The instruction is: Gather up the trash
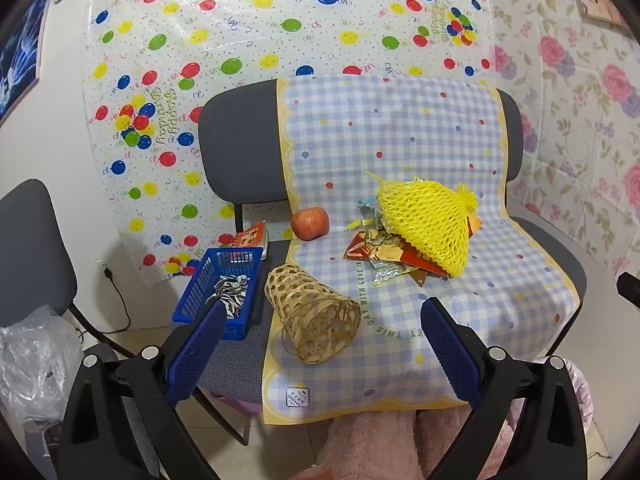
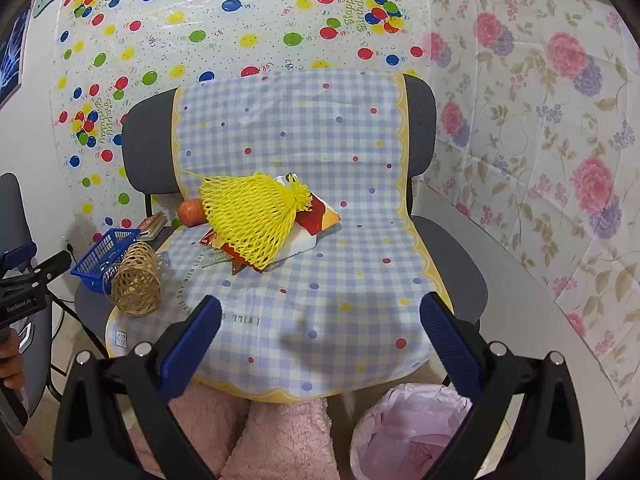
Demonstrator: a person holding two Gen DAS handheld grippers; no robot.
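A yellow foam fruit net (image 1: pixel 428 224) (image 2: pixel 248 222) lies on a heap of red and gold wrappers (image 1: pixel 384 254) (image 2: pixel 316 216) on the checked cloth (image 1: pixel 400 132) (image 2: pixel 320 280) that covers the chair seat. A bin lined with a pink bag (image 2: pixel 408 432) stands on the floor below the seat's front right. My left gripper (image 1: pixel 324 354) hovers open near the seat's front edge, short of the trash, with nothing between its fingers. My right gripper (image 2: pixel 320 350) is open too, over the front of the cloth, and holds nothing.
A woven bamboo basket (image 1: pixel 316 316) (image 2: pixel 136 284) lies on its side at the left of the cloth. A blue basket (image 1: pixel 224 284) (image 2: pixel 102 260) with sunflower seeds stands beside it; an apple (image 1: pixel 310 223) (image 2: pixel 191 211) sits behind. A person's pink fleece legs (image 2: pixel 256 432) are below. A second chair (image 1: pixel 32 248) stands left.
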